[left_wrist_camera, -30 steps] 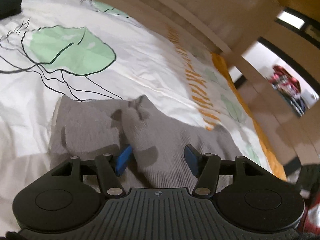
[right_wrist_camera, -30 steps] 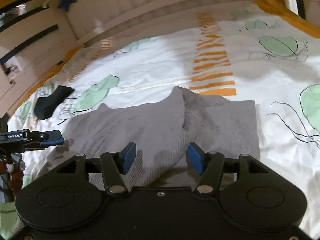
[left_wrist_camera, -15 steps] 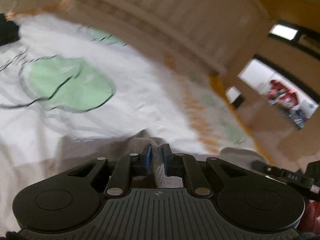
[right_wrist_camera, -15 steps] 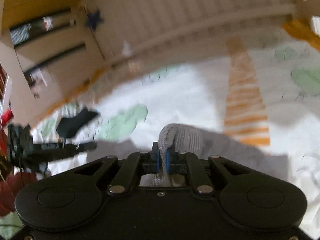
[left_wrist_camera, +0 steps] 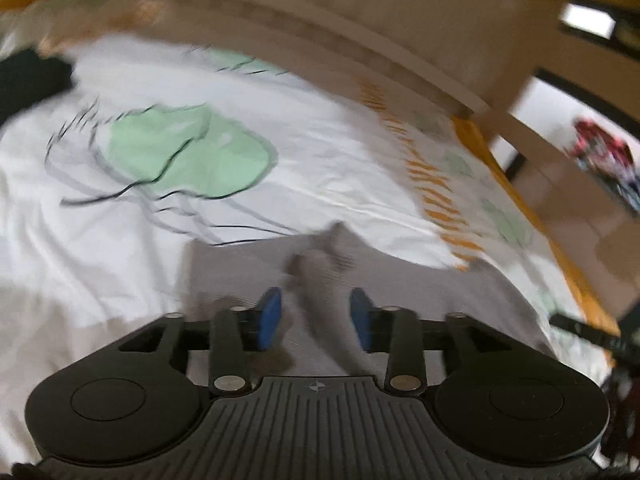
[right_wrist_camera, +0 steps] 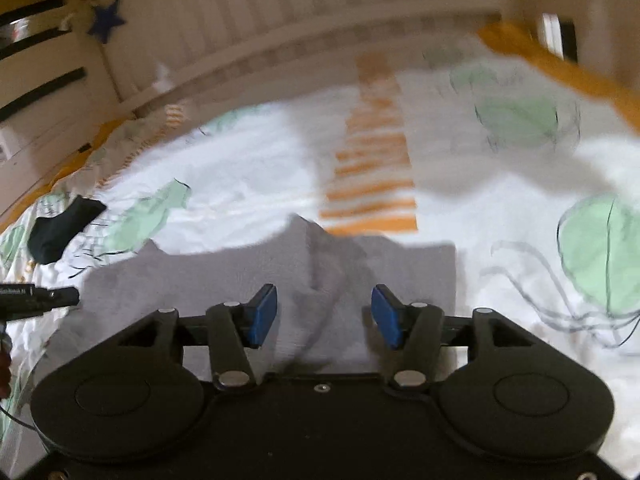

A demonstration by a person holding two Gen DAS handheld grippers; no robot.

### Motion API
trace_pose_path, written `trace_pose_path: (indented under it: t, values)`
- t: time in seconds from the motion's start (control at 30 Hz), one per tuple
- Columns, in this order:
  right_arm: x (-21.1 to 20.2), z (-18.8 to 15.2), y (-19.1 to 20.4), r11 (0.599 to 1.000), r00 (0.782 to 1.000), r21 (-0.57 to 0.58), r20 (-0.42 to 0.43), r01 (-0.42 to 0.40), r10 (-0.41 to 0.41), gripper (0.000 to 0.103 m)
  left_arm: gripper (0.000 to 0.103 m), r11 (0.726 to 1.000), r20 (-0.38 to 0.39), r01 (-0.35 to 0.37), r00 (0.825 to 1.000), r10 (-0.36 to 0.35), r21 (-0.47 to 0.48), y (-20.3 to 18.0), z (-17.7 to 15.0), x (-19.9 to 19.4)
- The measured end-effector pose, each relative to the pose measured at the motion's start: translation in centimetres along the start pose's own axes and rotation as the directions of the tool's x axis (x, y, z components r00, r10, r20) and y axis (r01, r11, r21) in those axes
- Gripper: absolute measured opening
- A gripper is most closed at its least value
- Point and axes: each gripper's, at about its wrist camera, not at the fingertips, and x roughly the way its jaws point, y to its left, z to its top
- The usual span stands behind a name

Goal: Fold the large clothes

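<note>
Here, a grey garment (right_wrist_camera: pixel 256 276) is lying partly folded on the bed's white cover (left_wrist_camera: pixel 328 168), printed with green shapes and orange stripes. Both the left tongs (left_wrist_camera: pixel 316 316) and the right tongs (right_wrist_camera: pixel 324 316) have just been opening and are standing apart over a raised fold, gripping nothing. A dark cloth (right_wrist_camera: pixel 60 228) is lying well apart.
</note>
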Motion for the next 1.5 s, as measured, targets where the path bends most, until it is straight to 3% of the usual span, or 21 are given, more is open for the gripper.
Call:
trace_pose_path:
  t: [0.17, 0.27, 0.4, 0.47, 0.5, 0.67, 0.87, 0.93, 1.0, 1.13, 1.33, 1.5]
  values:
    - [-1.8, -0.9, 4.9, 0.992, 0.996, -0.084, 0.008, -0.093, 0.094, 0.06, 0.057, 0.989, -0.031, 0.037, 0.999, -0.033, 0.145, -5.9, -2.4, -0.5]
    - [-1.8, -2.6, 7.6, 0.983, 0.994, -0.148, -0.033, -0.109, 0.105, 0.06, 0.059, 0.982, -0.071, 0.032, 0.997, -0.019, 0.184, -7.7, -4.5, 0.7]
    - [-0.1, -5.8, 9.8, 0.965, 0.993, -0.259, -0.116, -0.029, -0.001, 0.06, 0.06, 0.966, -0.129, -0.08, 0.985, 0.114, 0.246, -8.5, -7.4, 3.3]
    - [1.2, -7.4, 9.9, 0.954, 0.983, -0.3, -0.168, 0.022, -0.076, 0.061, 0.065, 0.952, -0.086, -0.105, 0.987, 0.134, 0.286, -8.6, -8.5, 3.7]
    - [1.1, -7.9, 9.9, 0.953, 0.986, -0.302, -0.148, 0.03, -0.078, 0.061, 0.066, 0.949, -0.073, -0.114, 0.987, 0.141, 0.293, -8.7, -8.7, 3.7]
    - [1.0, -8.5, 9.7, 0.958, 0.991, -0.281, -0.109, 0.047, -0.08, 0.064, 0.079, 0.942, -0.036, -0.147, 0.986, 0.165, 0.301, -9.4, -9.5, 3.8]
    - [0.5, -9.3, 9.5, 0.965, 0.996, -0.258, -0.063, 0.044, -0.062, 0.07, 0.08, 0.921, 0.005, -0.185, 0.981, 0.195, 0.344, -10.4, -10.5, 3.4]
    - [0.6, -9.3, 9.2, 0.971, 0.996, -0.236, -0.069, 0.032, -0.05, 0.077, 0.08, 0.925, -0.002, -0.18, 0.982, 0.191, 0.336, -10.3, -10.3, 3.3]
    - [0.7, -9.2, 8.6, 0.979, 0.995, -0.199, -0.086, 0.036, -0.055, 0.102, 0.083, 0.929, -0.019, -0.162, 0.984, 0.178, 0.332, -10.3, -10.2, 3.3]
    - [0.6, -9.0, 8.0, 0.987, 0.994, -0.162, -0.11, 0.004, -0.022, 0.103, 0.083, 0.952, -0.052, -0.139, 0.986, 0.158, 0.272, -9.6, -10.6, 2.0]
    - [-1.2, -9.7, 8.6, 0.983, 0.989, -0.183, -0.144, 0.009, -0.035, 0.103, 0.083, 0.936, -0.065, -0.181, 0.976, 0.209, 0.301, -9.5, -12.6, -1.6]
    - [-3.9, -10.6, 9.3, 0.978, 0.978, -0.207, -0.204, -0.006, -0.037, 0.103, 0.083, 0.954, -0.117, -0.169, 0.972, 0.203, 0.248, -8.2, -13.5, -4.8]
